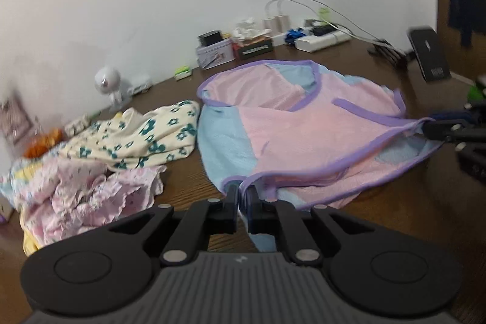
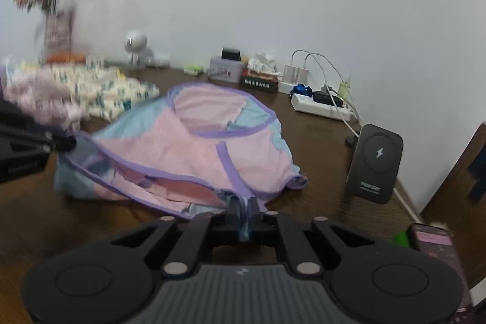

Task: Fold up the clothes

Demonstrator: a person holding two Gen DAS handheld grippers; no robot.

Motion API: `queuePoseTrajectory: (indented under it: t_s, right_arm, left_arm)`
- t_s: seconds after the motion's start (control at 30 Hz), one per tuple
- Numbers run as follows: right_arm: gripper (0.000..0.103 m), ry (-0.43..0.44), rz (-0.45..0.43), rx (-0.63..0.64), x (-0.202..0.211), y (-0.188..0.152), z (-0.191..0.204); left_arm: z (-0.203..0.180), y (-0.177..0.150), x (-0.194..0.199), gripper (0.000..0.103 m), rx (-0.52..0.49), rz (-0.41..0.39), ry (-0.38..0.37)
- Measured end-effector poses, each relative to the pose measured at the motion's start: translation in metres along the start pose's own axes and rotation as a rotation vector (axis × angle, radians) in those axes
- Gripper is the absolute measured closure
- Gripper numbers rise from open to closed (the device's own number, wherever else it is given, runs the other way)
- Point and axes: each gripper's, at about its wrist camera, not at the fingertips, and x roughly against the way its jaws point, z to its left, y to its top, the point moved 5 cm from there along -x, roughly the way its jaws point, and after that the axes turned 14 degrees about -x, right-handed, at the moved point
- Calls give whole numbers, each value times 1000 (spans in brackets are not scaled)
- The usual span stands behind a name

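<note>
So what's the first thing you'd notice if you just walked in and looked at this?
The big pink and blue garment with purple trim, spread across the middle of the brown table. Each near corner is pinched by a black claw: the left claw and the right claw, both shut on the cloth. Beside it, on the left claw's side, sits a rumpled pile of flowery clothes.

Bare brown desk (image 1: 395,211) lies open along the near edge and right of the pink-and-blue garment (image 1: 303,123). A heap of floral clothes (image 1: 121,148) blocks the left side. Along the wall edge stand a tin (image 2: 226,70), tissue box (image 2: 261,78), power strip (image 2: 319,107) with cables, and a charger stand (image 2: 375,163) at the right edge.
</note>
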Motion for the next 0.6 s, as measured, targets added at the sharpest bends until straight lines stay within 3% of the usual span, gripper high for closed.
queuePoseTrajectory:
  t_s: [0.1,0.23,0.43,0.47,0.5,0.6]
  right_arm:
    - [78,-1,21,114,-4,-8,16]
    - [77,24,48,223,-4,-10,30]
    - [77,1,115,188,-20,-5,28]
    - [82,4,116,171,-20,-5,25]
    - [99,6,117,154,-19,-5,22]
    - [99,22,48,84,-7,1,16]
  left_arm:
    - [-4,2,4,97,-23,-16,22]
    - [-1,4,13,97,-35,-39,54]
    - [-2,0,9,97,-39,-24,50]
    - [-3,-1,7,97,-42,-15,47]
    - [-4,-3,4,97,-47,-3,44]
    - [-7,-9,-2,92,-57,31,39]
